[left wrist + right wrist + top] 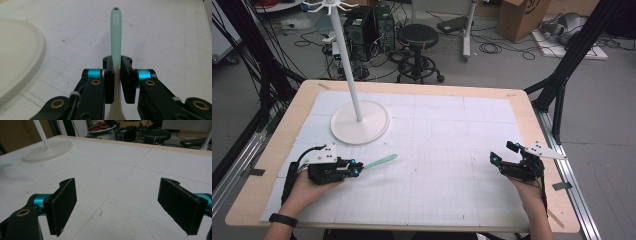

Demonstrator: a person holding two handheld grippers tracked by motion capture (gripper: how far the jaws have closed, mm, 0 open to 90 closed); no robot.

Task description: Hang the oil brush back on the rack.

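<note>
Because I want to lift the mint-green spatula off the white surface, my left fingers are clamped on its handle near the wide end, while my right fingers stay wide apart, holding nothing, ready to help.

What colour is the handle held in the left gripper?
Pale mint green handle; the left gripper view shows it best.

A light wooden table carries a white gridded mat over most of its top. On the mat's far left stands a white pole stand's round base.
</note>
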